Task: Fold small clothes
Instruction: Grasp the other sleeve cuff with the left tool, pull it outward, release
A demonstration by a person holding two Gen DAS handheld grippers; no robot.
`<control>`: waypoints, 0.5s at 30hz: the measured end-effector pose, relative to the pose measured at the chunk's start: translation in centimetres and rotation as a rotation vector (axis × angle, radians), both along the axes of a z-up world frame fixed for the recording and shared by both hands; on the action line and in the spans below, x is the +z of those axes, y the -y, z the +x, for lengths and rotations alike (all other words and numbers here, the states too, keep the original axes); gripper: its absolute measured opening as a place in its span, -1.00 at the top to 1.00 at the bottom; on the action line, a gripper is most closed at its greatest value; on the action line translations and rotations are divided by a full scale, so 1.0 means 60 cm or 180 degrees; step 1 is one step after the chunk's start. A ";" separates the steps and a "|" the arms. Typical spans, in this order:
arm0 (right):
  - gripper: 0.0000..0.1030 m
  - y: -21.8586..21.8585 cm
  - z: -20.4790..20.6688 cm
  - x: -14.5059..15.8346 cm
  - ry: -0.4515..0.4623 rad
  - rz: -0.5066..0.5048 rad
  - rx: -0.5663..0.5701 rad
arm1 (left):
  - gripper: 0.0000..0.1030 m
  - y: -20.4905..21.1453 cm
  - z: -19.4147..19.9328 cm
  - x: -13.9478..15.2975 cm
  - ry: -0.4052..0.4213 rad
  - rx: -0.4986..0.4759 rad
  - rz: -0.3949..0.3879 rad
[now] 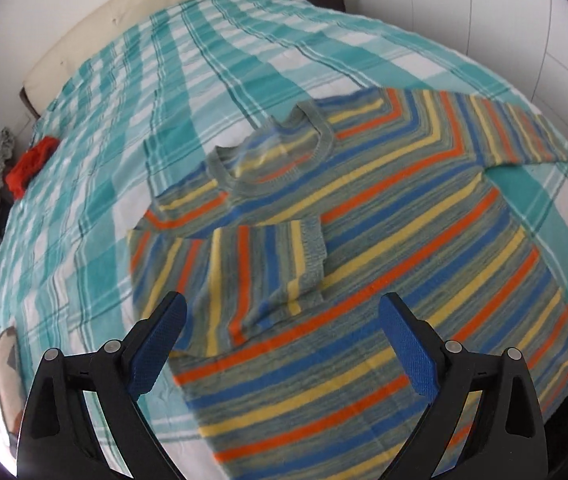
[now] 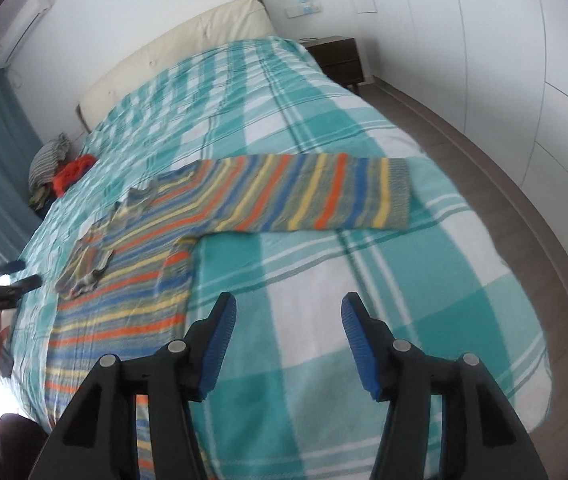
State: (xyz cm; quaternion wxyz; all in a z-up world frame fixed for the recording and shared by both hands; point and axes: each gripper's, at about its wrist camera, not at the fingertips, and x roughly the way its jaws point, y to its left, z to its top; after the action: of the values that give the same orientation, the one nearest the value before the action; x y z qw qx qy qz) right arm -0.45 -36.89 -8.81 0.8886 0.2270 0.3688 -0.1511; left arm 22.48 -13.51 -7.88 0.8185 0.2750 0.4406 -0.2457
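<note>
**Striped sweater on the bed, one sleeve folded in**

No readable writing shows anywhere. The striped knit sweater (image 1: pixel 364 240) lies flat on the teal plaid bedspread (image 1: pixel 164 120), just ahead of the left gripper (image 1: pixel 282 344), bands of orange, blue, yellow and grey-green. One sleeve is folded across the chest; the other sleeve (image 2: pixel 304 196) stretches out straight, ahead of the right gripper (image 2: pixel 288 344). Both grippers stand spread, nothing between the blue pads. Far to the left, at the bed's edge, lies a red garment (image 1: pixel 30 164) beside what may be more clothes, blurred. A dark nightstand (image 2: pixel 338 58) stands beyond the bed.
</note>
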 end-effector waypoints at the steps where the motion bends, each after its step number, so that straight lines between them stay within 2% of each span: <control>1: -0.07 -0.018 -0.004 -0.004 0.0002 -0.0013 0.0060 | -0.89 0.011 0.012 -0.019 -0.0081 0.0041 0.0058; 3: -0.07 -0.055 -0.008 -0.015 -0.0031 -0.0086 0.0182 | -0.85 0.025 0.034 -0.056 -0.0211 0.0142 0.0144; 4: -0.07 -0.069 -0.009 -0.020 -0.0044 -0.0141 0.0218 | -0.55 0.025 0.042 -0.071 -0.0299 0.0197 0.0146; 5: -0.07 -0.079 -0.013 -0.025 -0.0060 -0.0186 0.0229 | 0.22 0.019 0.051 -0.083 -0.0418 0.0286 0.0135; 6: -0.07 -0.085 -0.013 -0.029 -0.0081 -0.0200 0.0250 | 0.77 0.007 0.062 -0.090 -0.0557 0.0409 0.0071; 7: -0.07 -0.089 -0.013 -0.030 -0.0080 -0.0209 0.0273 | 0.88 -0.013 0.071 -0.084 -0.0615 0.0566 -0.0084; 9: -0.07 -0.092 -0.016 -0.026 -0.0043 -0.0282 0.0262 | 0.89 -0.077 0.082 -0.043 -0.0508 0.0897 -0.0556; 12: -0.07 -0.088 -0.016 -0.025 -0.0018 -0.0271 0.0241 | 0.89 -0.225 0.101 0.012 -0.0462 0.1591 -0.1267; 13: -0.07 -0.089 -0.017 -0.026 -0.0019 -0.0266 0.0230 | 0.89 -0.286 0.110 0.021 -0.0438 0.1869 -0.1422; 15: -0.07 -0.088 -0.018 -0.027 -0.0010 -0.0262 0.0223 | 0.89 -0.400 0.129 0.021 -0.0392 0.2411 -0.1529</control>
State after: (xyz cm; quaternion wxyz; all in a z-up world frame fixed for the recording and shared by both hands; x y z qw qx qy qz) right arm -1.54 -31.60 -10.43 0.9013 0.1770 0.3715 -0.1353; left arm 30.21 10.50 -6.61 0.8635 -0.1185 0.4885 -0.0401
